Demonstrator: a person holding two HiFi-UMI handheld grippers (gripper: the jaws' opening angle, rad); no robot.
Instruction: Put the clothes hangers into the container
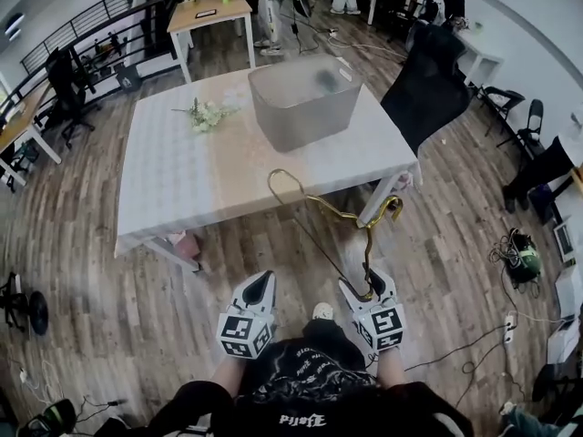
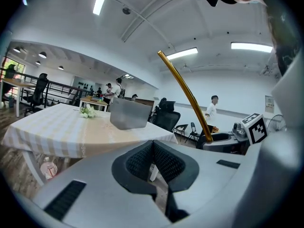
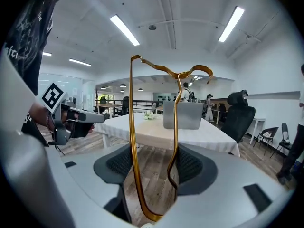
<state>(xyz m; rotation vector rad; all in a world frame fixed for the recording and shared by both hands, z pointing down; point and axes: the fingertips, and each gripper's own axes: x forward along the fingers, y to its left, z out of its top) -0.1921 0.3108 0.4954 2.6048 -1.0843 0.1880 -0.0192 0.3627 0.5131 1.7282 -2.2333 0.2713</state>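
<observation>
A gold wire clothes hanger [image 1: 339,214] stands up from my right gripper [image 1: 364,289], which is shut on its lower bar. In the right gripper view the hanger [image 3: 134,141] loops between the pads of the right gripper [image 3: 154,167] and rises to its hook. The grey container [image 1: 305,98] stands on the far right part of the white-clothed table [image 1: 173,180], ahead of both grippers. My left gripper [image 1: 258,289] is beside the right one, shut and empty; its pads meet at the left gripper's tip [image 2: 153,151]. The container [image 2: 129,114] and hanger [image 2: 183,87] show beyond.
A small bunch of white flowers [image 1: 205,115] lies on the table left of the container. A black office chair [image 1: 424,76] stands at the table's right side. Cables and gear [image 1: 515,258] lie on the wooden floor at right. A person stands by a wooden desk [image 1: 209,12] behind.
</observation>
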